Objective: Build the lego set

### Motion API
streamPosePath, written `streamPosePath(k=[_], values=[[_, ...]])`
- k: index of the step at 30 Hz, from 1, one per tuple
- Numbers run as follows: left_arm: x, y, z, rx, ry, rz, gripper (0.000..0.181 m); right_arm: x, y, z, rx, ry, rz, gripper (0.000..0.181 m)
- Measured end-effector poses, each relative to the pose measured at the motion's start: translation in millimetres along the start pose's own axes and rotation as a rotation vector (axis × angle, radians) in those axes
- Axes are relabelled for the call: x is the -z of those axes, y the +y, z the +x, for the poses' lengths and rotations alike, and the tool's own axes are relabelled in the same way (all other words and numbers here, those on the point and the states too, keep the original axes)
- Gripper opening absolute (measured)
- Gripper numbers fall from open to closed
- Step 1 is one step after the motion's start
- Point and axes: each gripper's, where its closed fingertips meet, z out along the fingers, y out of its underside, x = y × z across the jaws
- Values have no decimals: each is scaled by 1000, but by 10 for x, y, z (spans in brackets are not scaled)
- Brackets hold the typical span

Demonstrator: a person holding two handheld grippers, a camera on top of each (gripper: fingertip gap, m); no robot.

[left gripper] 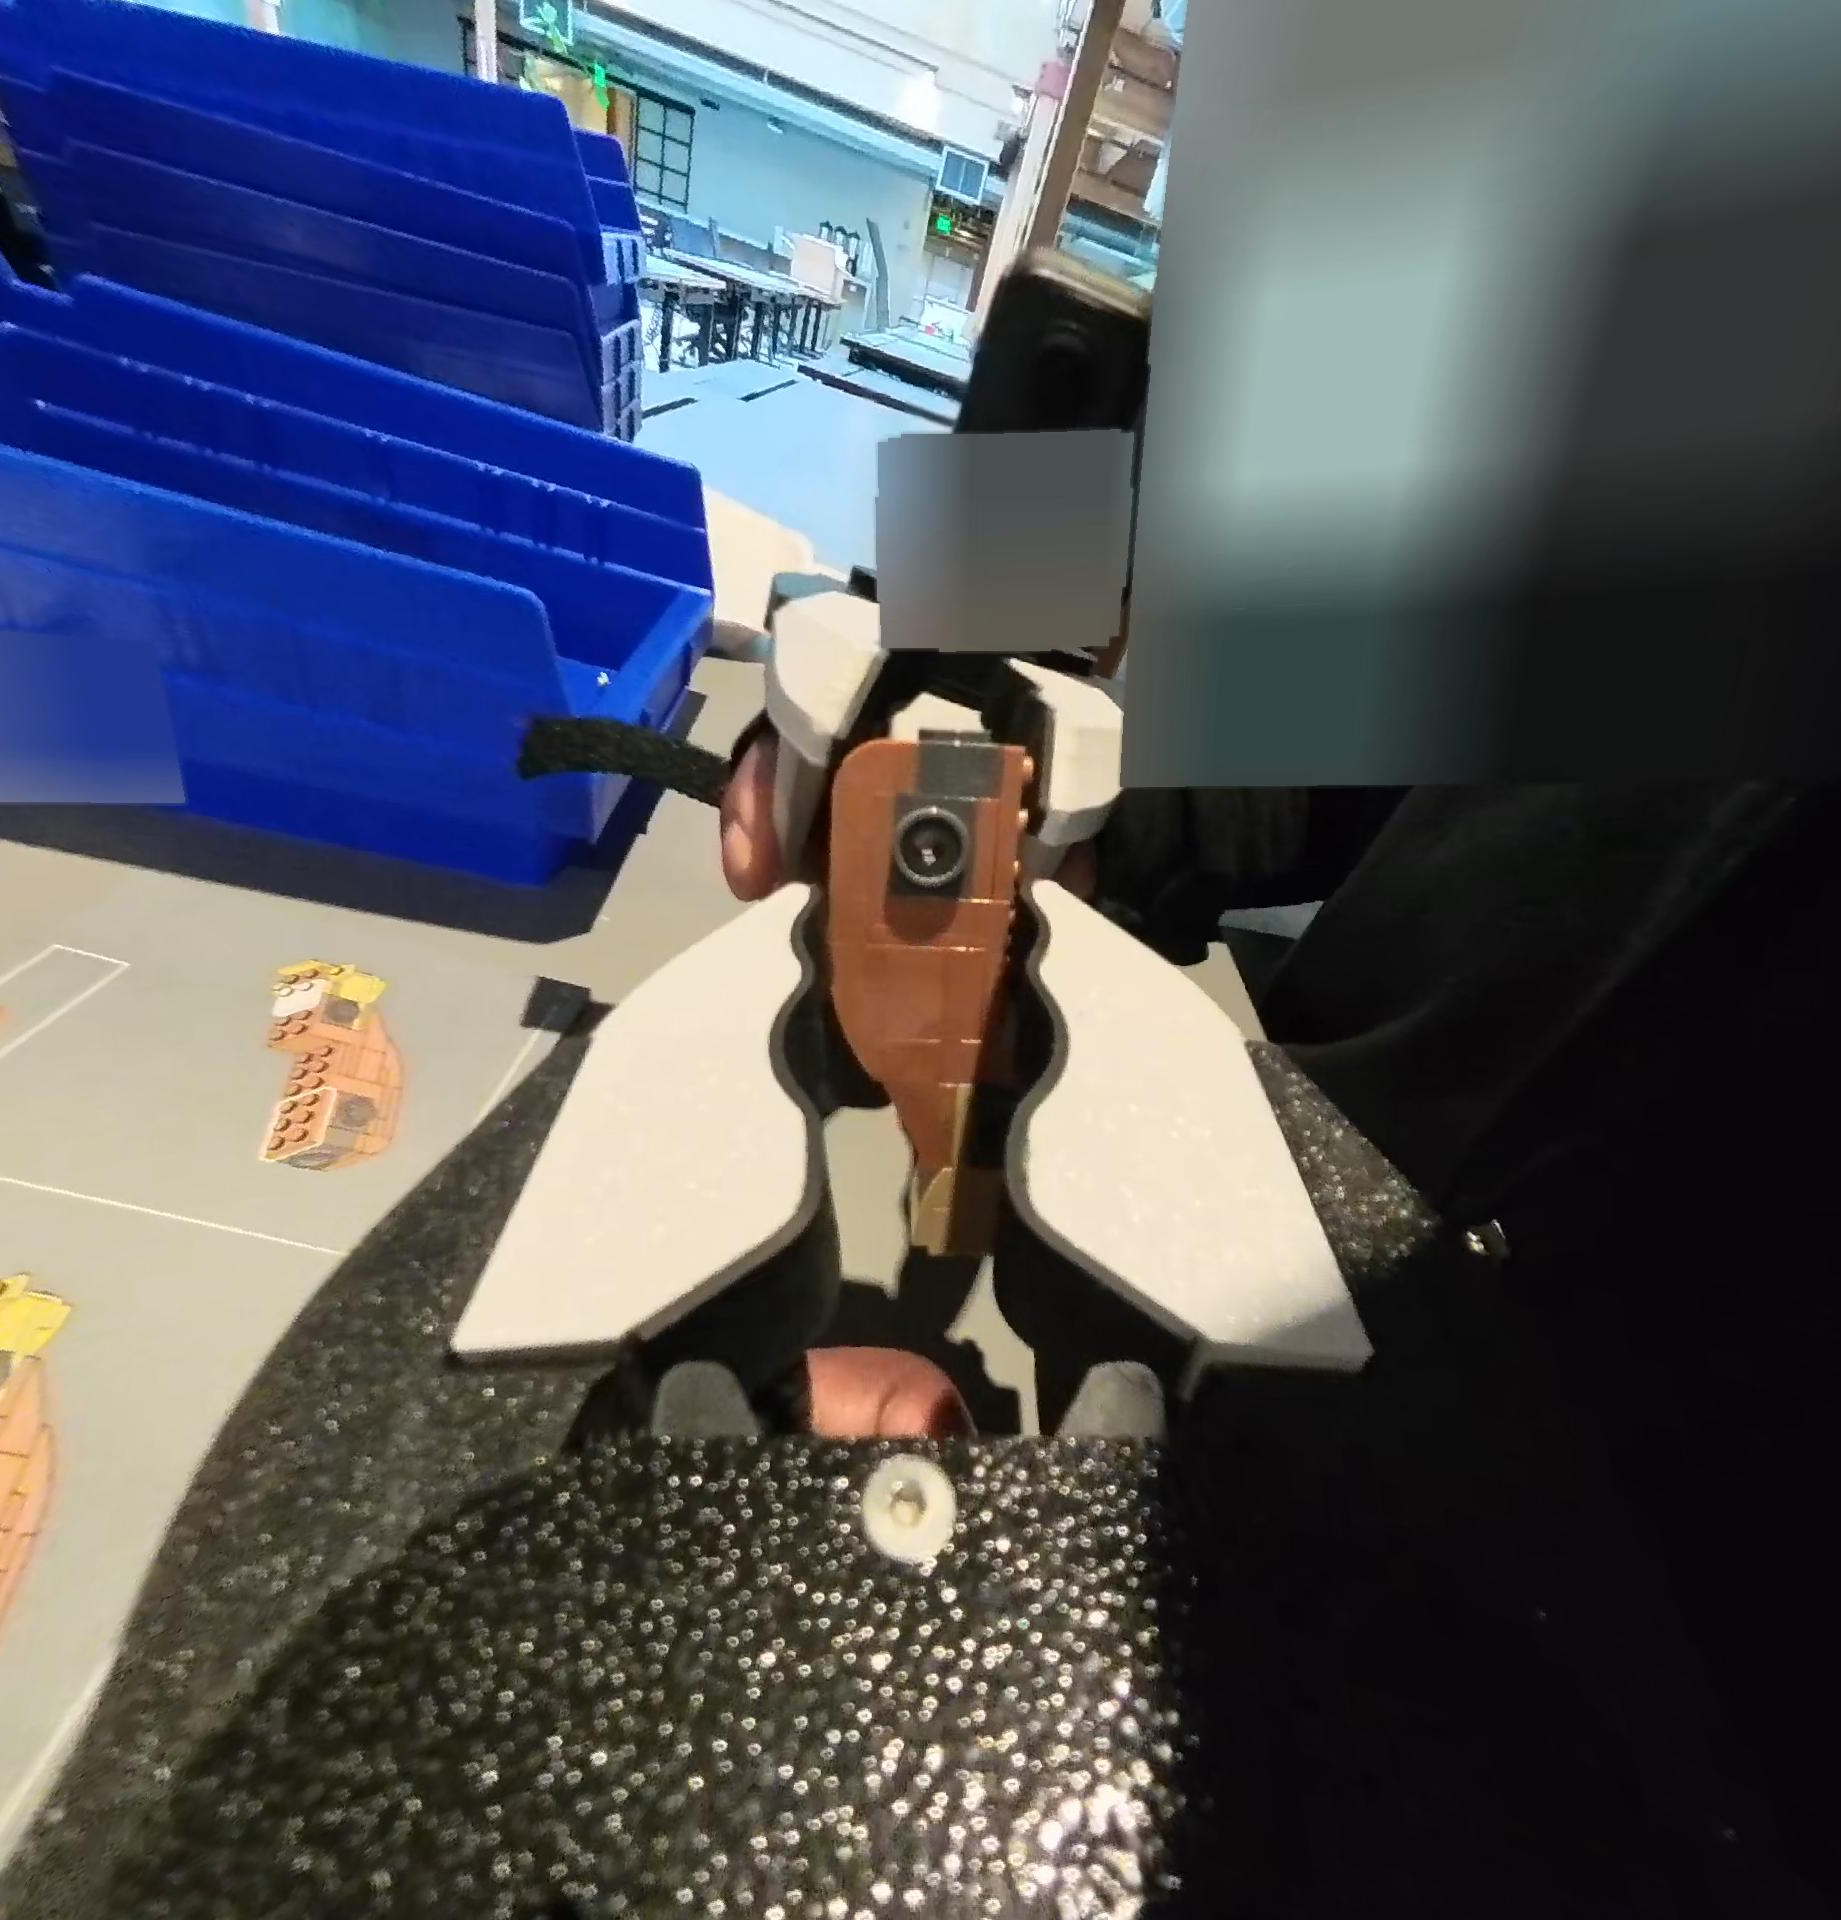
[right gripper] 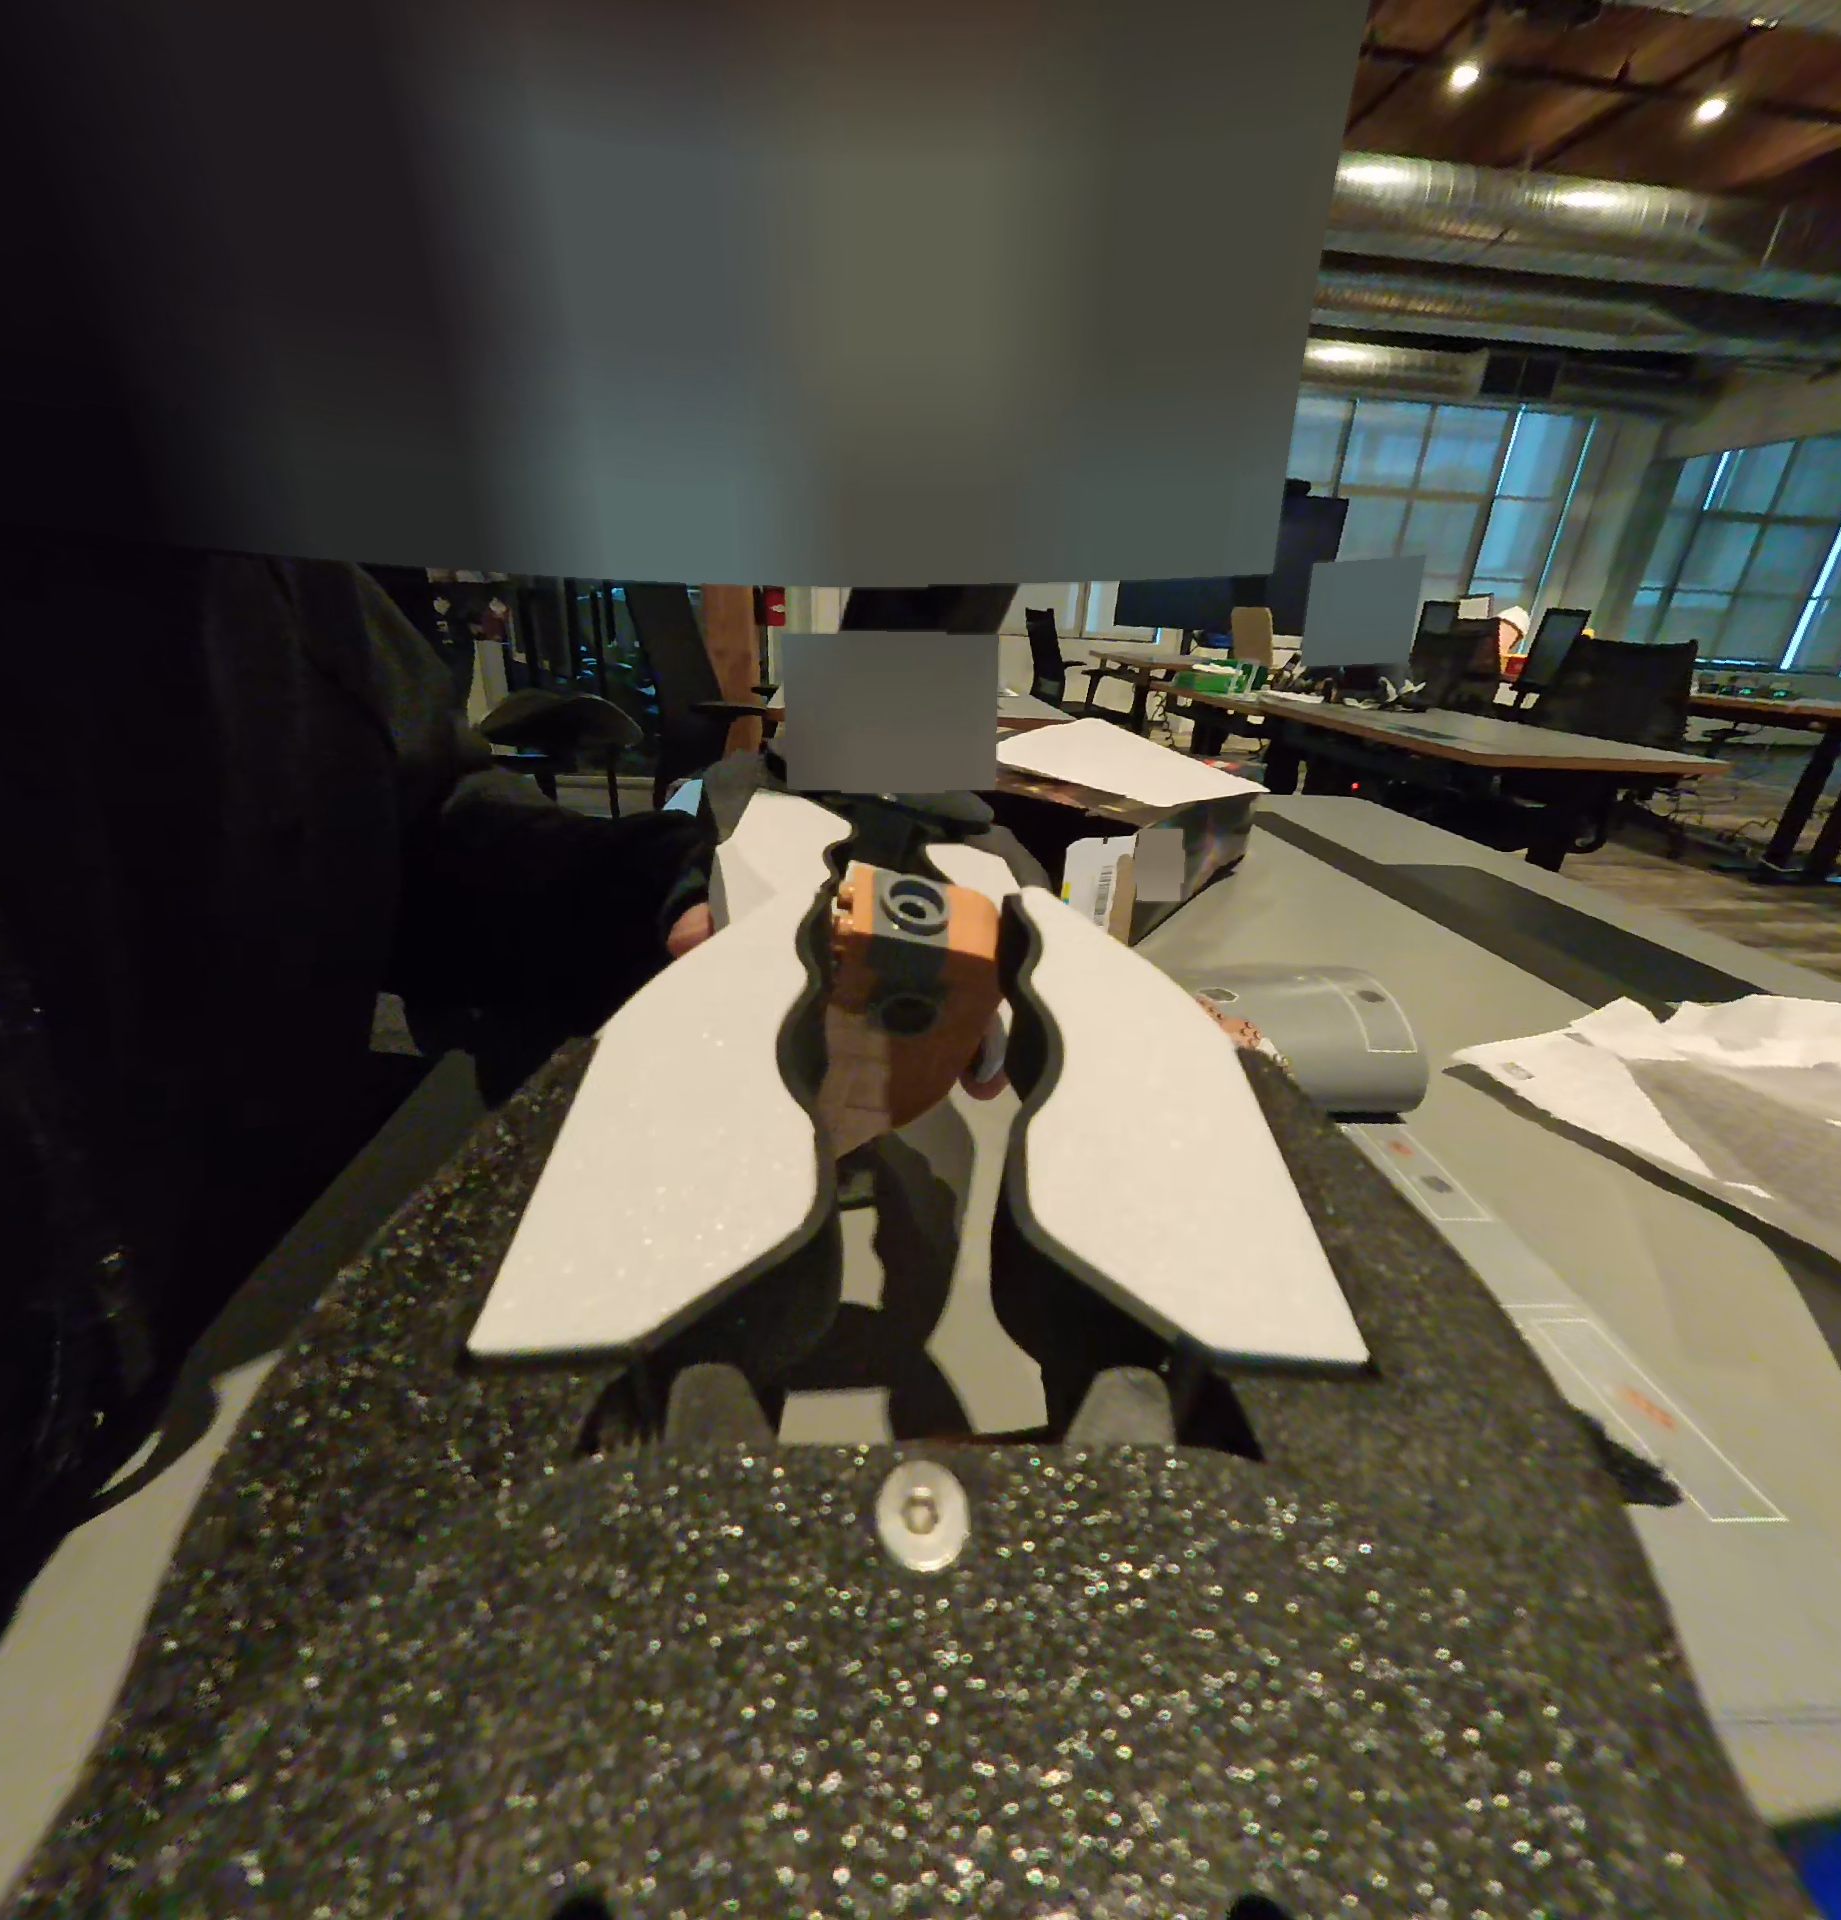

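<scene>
1. Left claw (left gripper: 911,1049) grasping brown lego hull (left gripper: 921,935), frame centre, held above the table (left gripper: 220,914).
2. Right claw (right gripper: 911,997) clamped on its far end.
3. Keep both grips steady; press squarely.

- Left gripper (left gripper: 911,935): pale grey wavy-edged fingers (left gripper: 687,1101) on a speckled black body, silver screw (left gripper: 905,1504) just behind the fingers.
- Right gripper (right gripper: 911,966): same build.
- Black sleeve (right gripper: 542,883).
</scene>
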Motion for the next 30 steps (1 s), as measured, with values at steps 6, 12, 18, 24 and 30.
streamPosePath(k=[6,12,18,24,30], values=[[12,5,8,-20,1,-5,32,-15,-1,-5,-28,-5,-4,31],[27,-9,-121,-40,-73,25,33,-25,19,104,-205,9,-40,34],[14,-22,-111,-23,-52,45,32,27,53,118,-229,11,-79,33],[20,-17,-109,22,-25,47,32,30,100,117,-217,14,-107,32],[21,-16,-129,56,-27,50,33,25,111,141,-196,39,-110,32]])
